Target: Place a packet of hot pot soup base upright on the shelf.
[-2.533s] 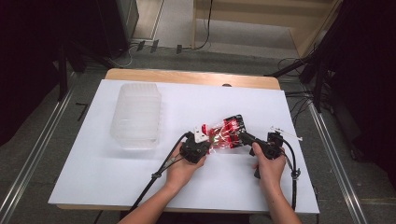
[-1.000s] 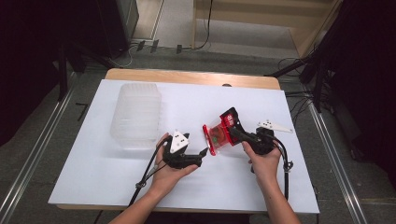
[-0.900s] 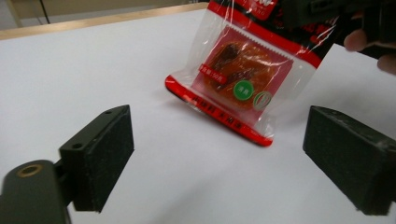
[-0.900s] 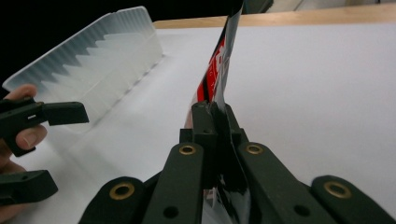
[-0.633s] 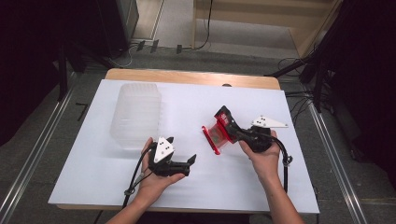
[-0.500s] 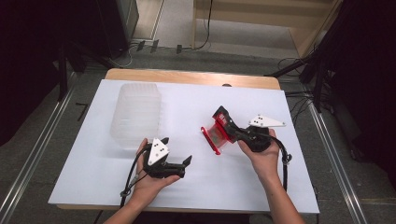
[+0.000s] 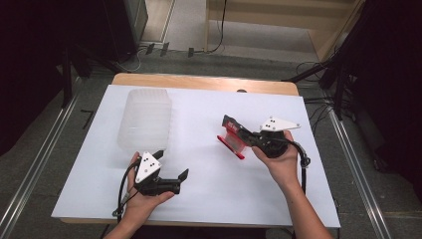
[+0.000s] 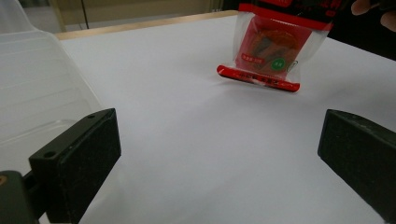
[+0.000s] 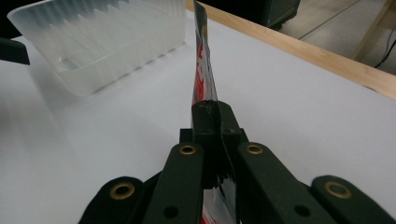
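Note:
A red and clear snack packet (image 7: 233,139) hangs just above the white table, with my right gripper (image 7: 238,130) shut on its top edge. The left gripper view shows the packet (image 8: 267,52) from the front, its red bottom seam close to the table. The right gripper view looks along the packet's thin edge (image 9: 203,70), pinched between the black jaws. My left gripper (image 7: 171,173) sits near the front left of the table, open and holding nothing, apart from the packet.
A clear ribbed plastic tray (image 7: 145,118) lies at the left of the white table (image 7: 199,199); it also appears as the tray (image 9: 102,32) in the right gripper view. The table's wooden far edge (image 7: 199,82) borders the floor, where cables lie.
My left gripper let go of the packet, opened and drew back toward the front left. My right gripper lifted the packet by its edge and shifted slightly right.

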Available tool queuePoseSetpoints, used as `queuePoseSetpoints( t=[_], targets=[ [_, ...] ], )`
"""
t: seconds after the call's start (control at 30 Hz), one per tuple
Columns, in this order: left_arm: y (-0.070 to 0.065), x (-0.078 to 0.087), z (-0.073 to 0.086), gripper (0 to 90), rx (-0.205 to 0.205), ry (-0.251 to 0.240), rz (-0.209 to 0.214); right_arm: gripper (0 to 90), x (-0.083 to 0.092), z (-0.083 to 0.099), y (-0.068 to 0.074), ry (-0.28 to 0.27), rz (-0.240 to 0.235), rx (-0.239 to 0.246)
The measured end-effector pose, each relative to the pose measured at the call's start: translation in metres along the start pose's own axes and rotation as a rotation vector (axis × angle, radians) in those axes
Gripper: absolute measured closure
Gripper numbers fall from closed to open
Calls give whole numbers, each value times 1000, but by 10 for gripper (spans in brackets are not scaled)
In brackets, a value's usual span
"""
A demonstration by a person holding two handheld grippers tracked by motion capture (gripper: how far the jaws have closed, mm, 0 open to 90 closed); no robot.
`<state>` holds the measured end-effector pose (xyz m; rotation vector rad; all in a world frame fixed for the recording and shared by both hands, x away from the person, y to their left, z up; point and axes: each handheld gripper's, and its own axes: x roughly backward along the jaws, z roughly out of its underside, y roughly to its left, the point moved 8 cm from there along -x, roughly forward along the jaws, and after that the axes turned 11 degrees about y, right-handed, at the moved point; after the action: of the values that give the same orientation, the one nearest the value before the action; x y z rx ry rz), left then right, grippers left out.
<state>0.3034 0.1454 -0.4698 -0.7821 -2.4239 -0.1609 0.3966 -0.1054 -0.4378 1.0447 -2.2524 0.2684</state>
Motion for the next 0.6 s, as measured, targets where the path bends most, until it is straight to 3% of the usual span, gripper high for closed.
queuePoseSetpoints(
  t=[0.2,0.33,0.6],
  targets=[
    [8,11,3,0,4,-10,-18,900,0,-11,2,4,-23,56],
    [14,16,8,0,3,-6,-36,900,-2,-17,5,2,-58,56],
    [23,24,16,0,-6,-2,-68,900,-8,-27,9,-10,-82,70]
  ],
)
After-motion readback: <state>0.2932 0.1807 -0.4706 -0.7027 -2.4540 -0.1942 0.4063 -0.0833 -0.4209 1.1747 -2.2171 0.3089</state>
